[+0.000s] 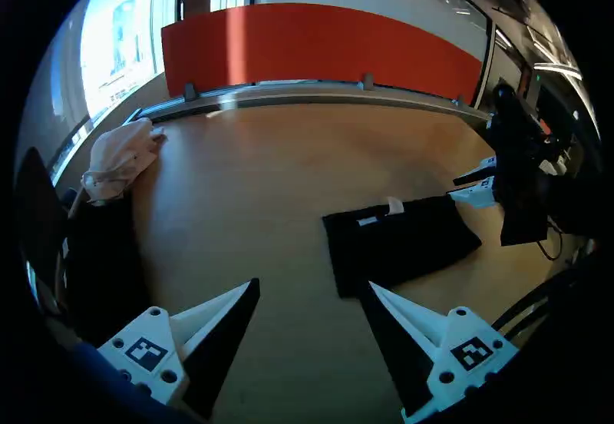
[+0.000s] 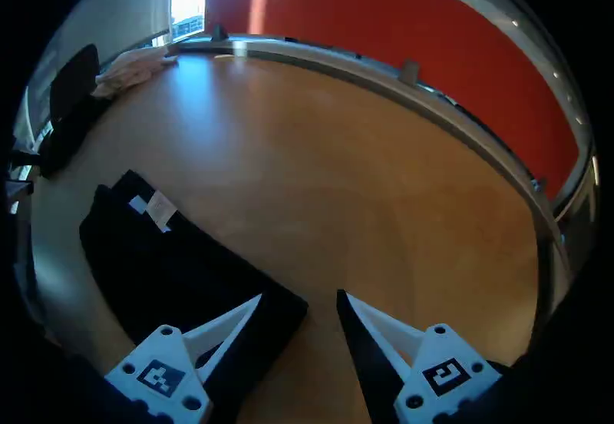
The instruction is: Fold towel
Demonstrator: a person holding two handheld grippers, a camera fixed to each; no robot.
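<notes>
Item: black towel (image 1: 399, 243), lying flat on the wooden bench (image 1: 253, 186) as a long, fairly neat rectangle.
Towel position, left gripper view: right of centre, just beyond the right-hand finger.
Towel position, right gripper view: lower left (image 2: 169, 263), with its near corner reaching in between the fingertips.
Marking: a small white tag (image 2: 157, 209) on the towel's upper face, toward its far end.
Left hand-held gripper (image 1: 313, 283): fingers spread wide, nothing between them, held above bare bench short of the towel.
Right hand-held gripper (image 2: 299, 295): fingers spread wide, gripping nothing, poised over the towel's near corner.
Step in hand (judged): taking hold of one short end, a corner to each gripper, for the next fold.
Handling advice: bring the left hand-held gripper across to the neighbouring corner. Close each one on every layer at the edge, not just the top. Lift both together, carry the end over level, and lay edge upon edge.
Risk: soft cloth sags between the two holds, so uneven lifting would skew the fold.
Other contents: pale cloth (image 1: 119, 159) bundled at upper left, well apart from the towel; orange partition (image 1: 322, 48) along the bench's far edge.
</notes>
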